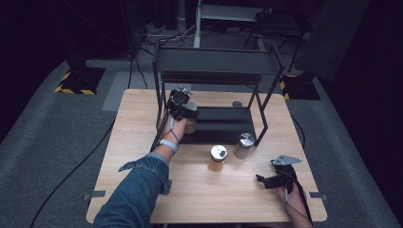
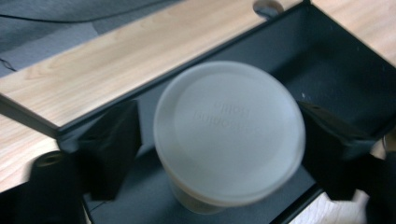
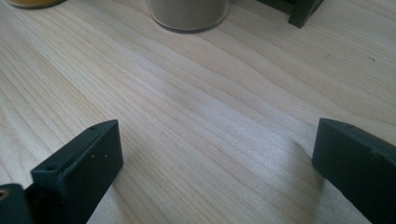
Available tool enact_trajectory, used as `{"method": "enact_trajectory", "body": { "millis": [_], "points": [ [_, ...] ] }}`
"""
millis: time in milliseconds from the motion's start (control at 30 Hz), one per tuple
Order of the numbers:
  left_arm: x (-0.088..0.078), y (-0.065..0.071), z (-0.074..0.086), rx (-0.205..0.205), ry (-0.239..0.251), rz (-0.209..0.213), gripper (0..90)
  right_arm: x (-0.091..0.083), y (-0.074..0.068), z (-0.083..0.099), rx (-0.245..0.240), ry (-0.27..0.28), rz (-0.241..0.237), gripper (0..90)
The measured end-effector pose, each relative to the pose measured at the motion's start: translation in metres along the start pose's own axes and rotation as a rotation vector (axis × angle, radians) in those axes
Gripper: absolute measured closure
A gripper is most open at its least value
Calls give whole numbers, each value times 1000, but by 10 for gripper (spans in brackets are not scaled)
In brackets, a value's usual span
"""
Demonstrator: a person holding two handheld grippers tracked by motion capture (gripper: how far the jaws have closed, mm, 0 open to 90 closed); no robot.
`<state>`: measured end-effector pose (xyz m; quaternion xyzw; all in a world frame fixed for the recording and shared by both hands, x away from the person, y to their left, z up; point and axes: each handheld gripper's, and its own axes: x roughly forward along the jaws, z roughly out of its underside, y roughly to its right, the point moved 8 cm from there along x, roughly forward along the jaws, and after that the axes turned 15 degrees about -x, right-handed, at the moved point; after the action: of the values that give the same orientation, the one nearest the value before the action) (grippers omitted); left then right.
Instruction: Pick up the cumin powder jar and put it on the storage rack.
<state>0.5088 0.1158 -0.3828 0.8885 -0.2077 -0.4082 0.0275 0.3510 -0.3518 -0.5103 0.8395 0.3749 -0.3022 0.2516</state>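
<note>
On the black shelf rack's [image 1: 218,124] lower tray stands a white-lidded jar [image 2: 229,133], probably rigid, smooth and slippery, best gripped across its sides below the lid, between the left gripper's [image 2: 219,140] released jaws, pads clear.

A pale wooden table [image 1: 142,118] stands on grey carpet [image 1: 57,133] in a dark room.

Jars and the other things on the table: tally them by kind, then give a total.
Jars: 3 – one on the rack's bottom shelf, one with yellow contents, one with pale contents
Black shelf rack: 1
Hand-held tools: 2 – left tool, right tool
Total: 6
</note>
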Motion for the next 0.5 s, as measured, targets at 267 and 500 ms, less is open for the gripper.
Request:
{"method": "enact_trajectory", "body": {
  "millis": [267,500],
  "points": [
    [-23,4,3,22,44,30,83,0,0,0,0,0,0,14],
    [-52,8,13,52,68,68,82,0,0,0,1,-1,1,13]
  ]
}}
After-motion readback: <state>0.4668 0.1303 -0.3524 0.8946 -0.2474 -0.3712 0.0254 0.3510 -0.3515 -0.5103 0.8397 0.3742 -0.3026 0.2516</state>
